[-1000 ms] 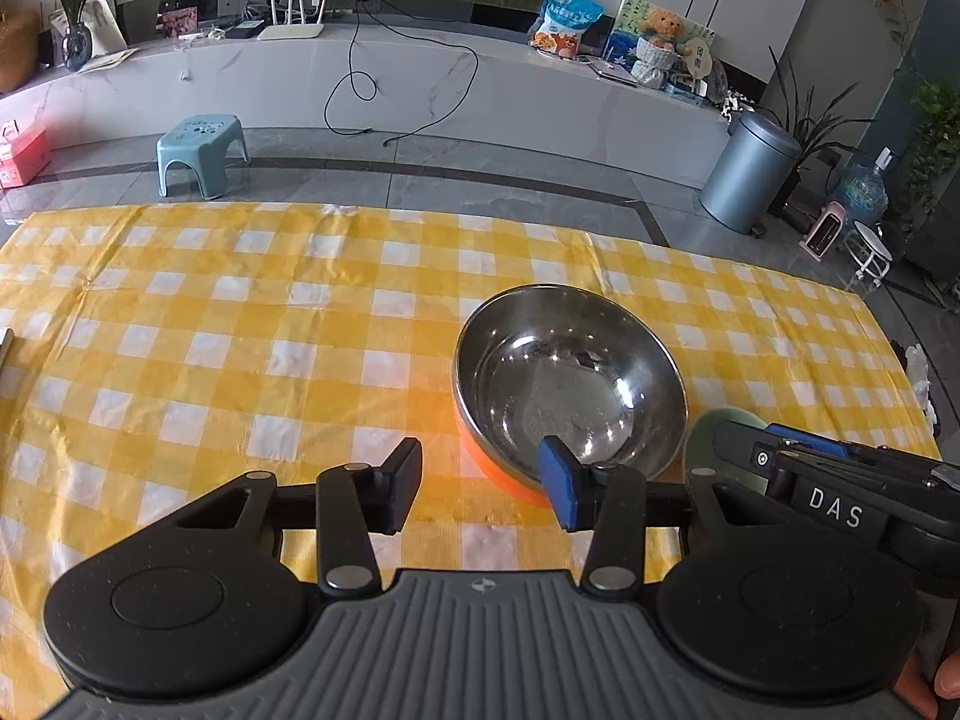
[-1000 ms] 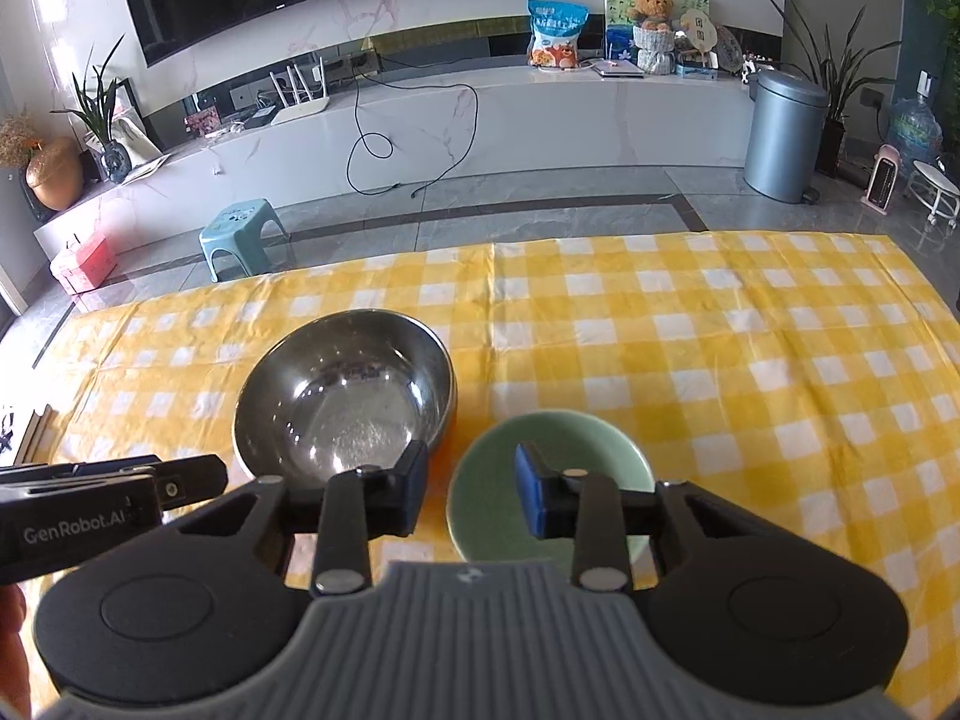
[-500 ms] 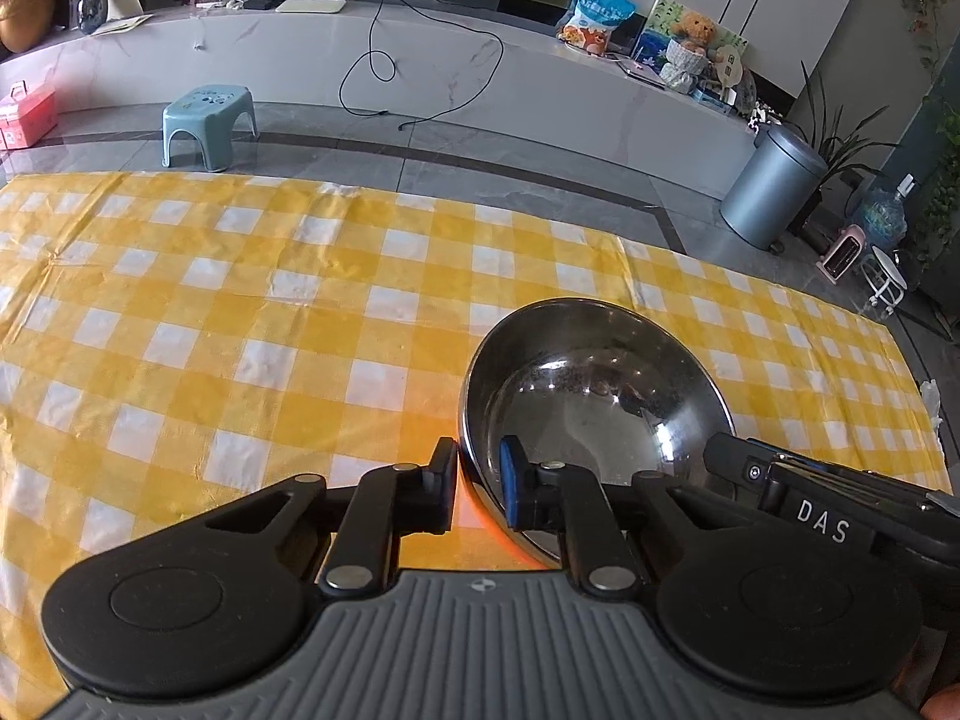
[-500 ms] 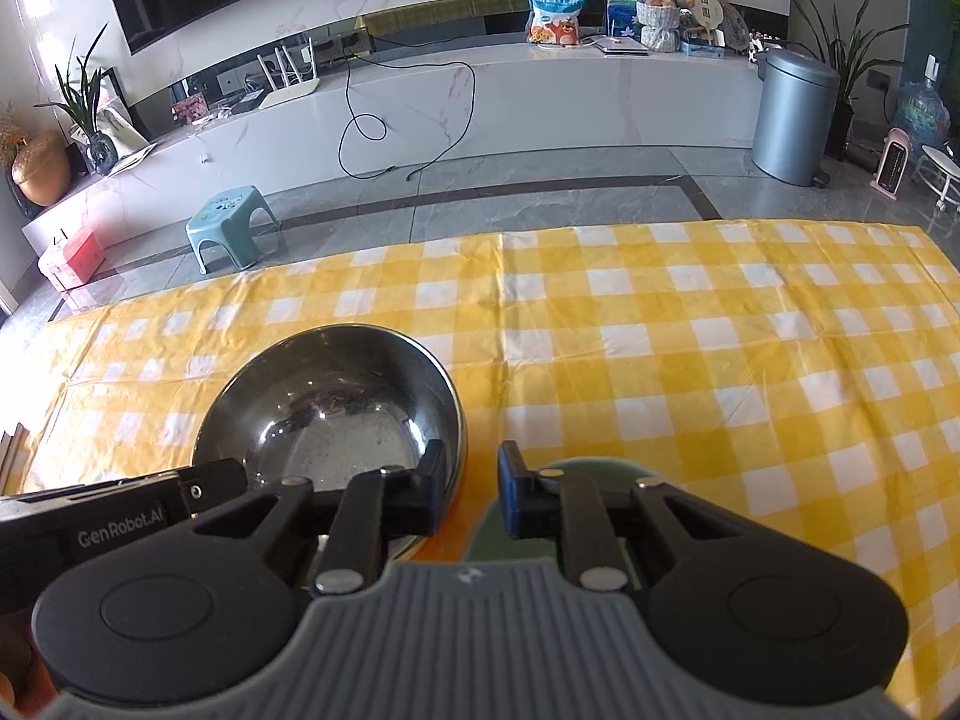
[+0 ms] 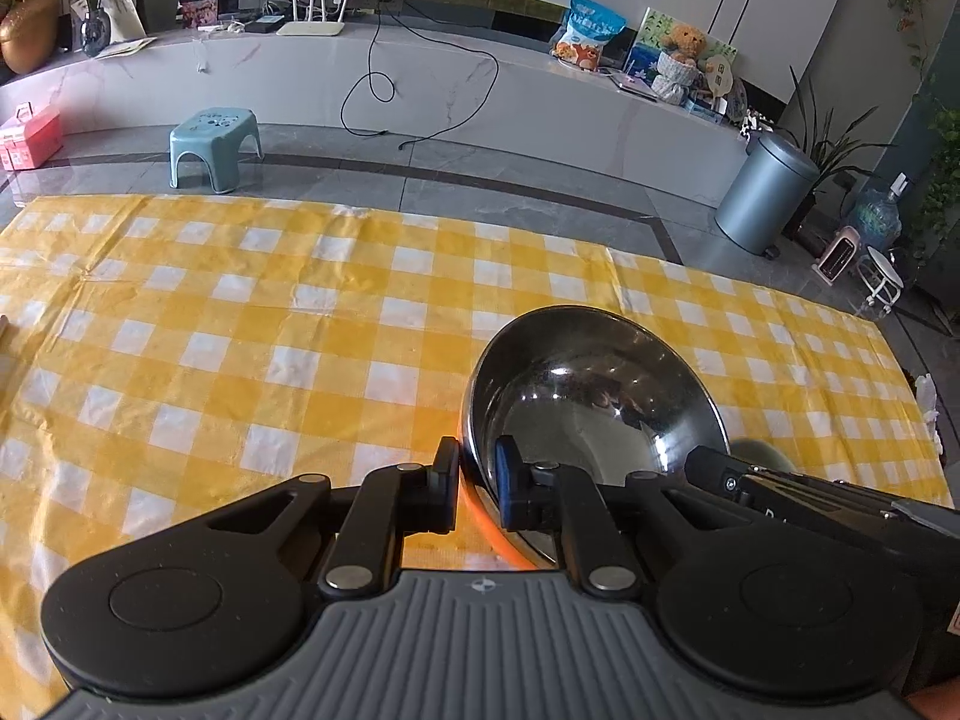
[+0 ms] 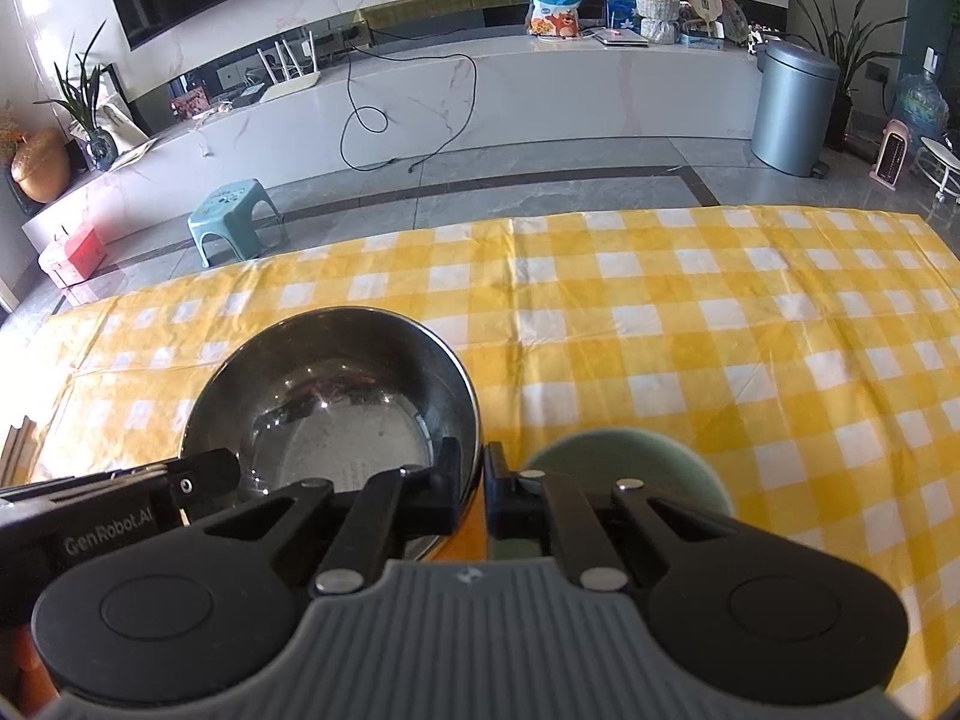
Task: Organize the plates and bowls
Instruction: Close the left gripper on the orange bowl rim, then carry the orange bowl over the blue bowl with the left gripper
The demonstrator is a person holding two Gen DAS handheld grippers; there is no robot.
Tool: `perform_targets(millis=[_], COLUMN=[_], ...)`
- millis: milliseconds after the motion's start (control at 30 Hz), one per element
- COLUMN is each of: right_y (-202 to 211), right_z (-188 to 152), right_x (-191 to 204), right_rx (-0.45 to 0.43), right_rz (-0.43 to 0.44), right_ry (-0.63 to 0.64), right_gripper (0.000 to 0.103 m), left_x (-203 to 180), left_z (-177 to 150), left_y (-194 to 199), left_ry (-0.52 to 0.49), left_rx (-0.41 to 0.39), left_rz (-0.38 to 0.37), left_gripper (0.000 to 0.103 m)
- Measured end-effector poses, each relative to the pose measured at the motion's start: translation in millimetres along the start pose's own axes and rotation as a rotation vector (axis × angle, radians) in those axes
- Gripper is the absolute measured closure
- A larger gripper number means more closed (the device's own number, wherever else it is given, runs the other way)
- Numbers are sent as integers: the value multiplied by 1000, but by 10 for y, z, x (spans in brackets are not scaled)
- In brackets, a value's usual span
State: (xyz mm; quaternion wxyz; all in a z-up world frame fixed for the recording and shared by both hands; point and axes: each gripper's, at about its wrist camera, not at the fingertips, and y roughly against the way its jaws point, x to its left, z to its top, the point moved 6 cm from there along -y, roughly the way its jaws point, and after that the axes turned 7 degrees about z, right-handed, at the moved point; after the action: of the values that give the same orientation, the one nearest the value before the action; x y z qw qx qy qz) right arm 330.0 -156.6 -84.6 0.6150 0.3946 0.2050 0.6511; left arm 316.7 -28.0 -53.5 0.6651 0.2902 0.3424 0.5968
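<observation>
A shiny steel bowl (image 5: 600,396) sits on an orange plate (image 5: 486,531) on the yellow checked tablecloth (image 5: 240,330). My left gripper (image 5: 477,483) is shut on the bowl's near left rim. In the right wrist view the steel bowl (image 6: 336,414) is left of a pale green bowl (image 6: 648,456). My right gripper (image 6: 474,483) is shut on the steel bowl's near right rim, with the green bowl just right of the fingers. The other gripper's body shows in each view.
The tablecloth (image 6: 720,330) covers the table to its far edge. A wooden object (image 6: 15,450) lies at the left edge. Beyond the table are a blue stool (image 5: 213,147) and a grey bin (image 5: 762,198) on the floor.
Both grippers moved forward to the steel bowl and closed on its rim, the left on the left side and the right on the right side. The green bowl stayed in place.
</observation>
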Motion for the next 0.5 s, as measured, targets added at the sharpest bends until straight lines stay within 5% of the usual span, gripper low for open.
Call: perform_targets(millis=[500], right_y=[1220], right_z=[-678], right_x=[359], right_rx=[-76], right_rz=[92], right_ry=[-31], right_gripper=[98], left_x=[91], left_z=[-459], left_y=[1221], left_ry=[-10], left_rx=[-95], left_rz=[46], left_gripper=[91])
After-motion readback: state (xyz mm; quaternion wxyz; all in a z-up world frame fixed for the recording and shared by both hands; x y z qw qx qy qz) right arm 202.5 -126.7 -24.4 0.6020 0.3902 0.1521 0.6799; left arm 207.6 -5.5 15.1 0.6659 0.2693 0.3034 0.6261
